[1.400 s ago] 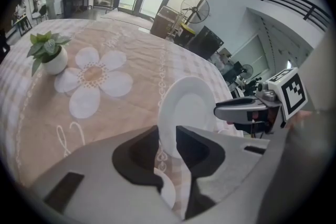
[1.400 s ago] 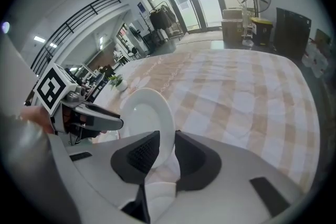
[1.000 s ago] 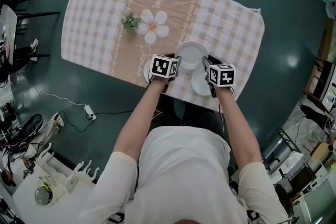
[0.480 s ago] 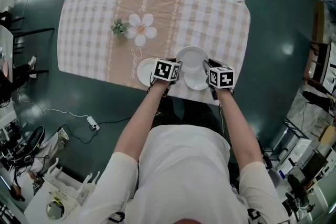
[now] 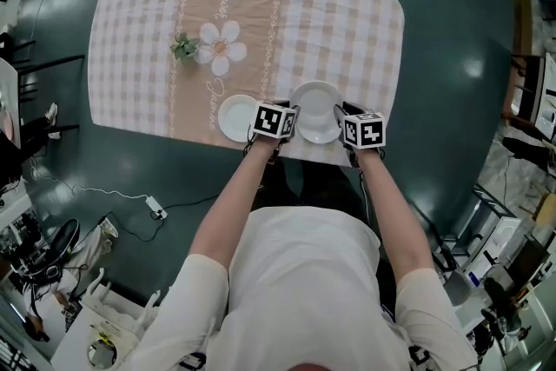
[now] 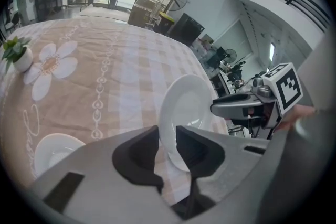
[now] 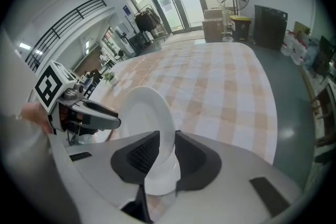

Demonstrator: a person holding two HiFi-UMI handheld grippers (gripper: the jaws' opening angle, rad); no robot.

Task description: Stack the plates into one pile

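Left gripper [image 6: 167,145] clamped on plate [image 5: 317,100] at its 9 o'clock rim, right gripper [image 7: 167,152] on 3 o'clock rim. I read opposed grip as means to hold it level. Plate at cloth [image 5: 347,22] 6 o'clock edge. Second plate [image 5: 234,117] at 9 o'clock, likely target.

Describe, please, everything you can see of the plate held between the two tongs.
The plate is round, plain white and glossy, like glazed ceramic, with a shallow well and a raised rim. It lies roughly level over the near edge of the cloth. The left tongs and right tongs each clamp its rim, on opposite sides. Whether it rests on anything cannot be told.
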